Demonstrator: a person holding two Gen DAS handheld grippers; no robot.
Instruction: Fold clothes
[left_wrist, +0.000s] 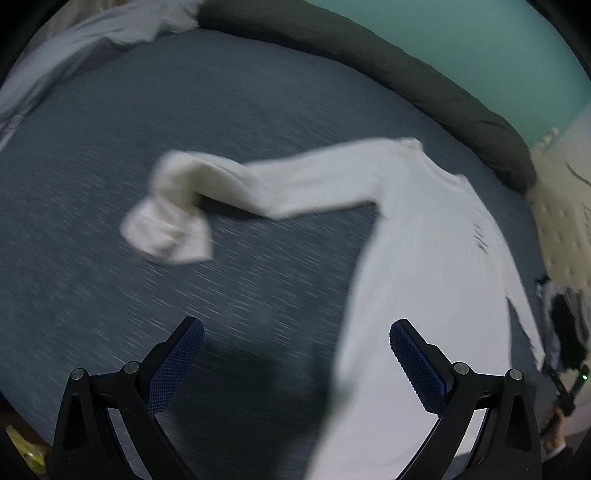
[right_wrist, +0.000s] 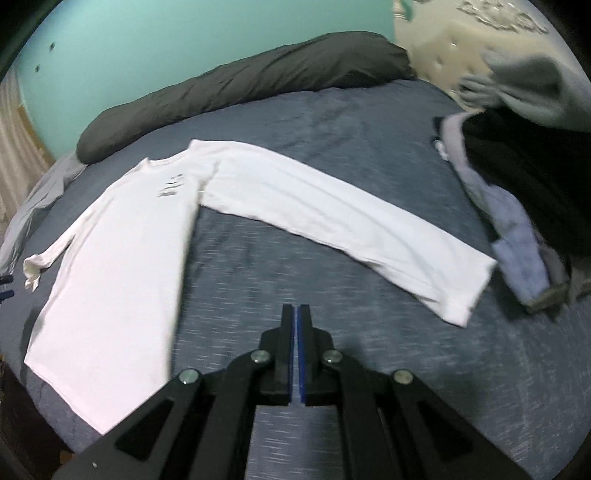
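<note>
A white long-sleeved shirt (right_wrist: 122, 236) lies face up on the blue-grey bed (right_wrist: 332, 129). One sleeve (right_wrist: 351, 221) stretches flat to the right, its cuff near a clothes pile. In the left wrist view the same shirt (left_wrist: 428, 266) runs down the right side, and its other sleeve (left_wrist: 229, 188) reaches left with the cuff end crumpled and folded over. My left gripper (left_wrist: 295, 332) is open above the bare sheet beside the shirt's body, holding nothing. My right gripper (right_wrist: 295, 310) is shut with nothing between its pads, just short of the flat sleeve.
A long dark pillow (right_wrist: 240, 85) lies along the far edge of the bed against a teal wall (right_wrist: 184, 37). A pile of grey, black and blue clothes (right_wrist: 517, 177) sits at the right. A pale sheet (left_wrist: 92, 48) is bunched at the far left.
</note>
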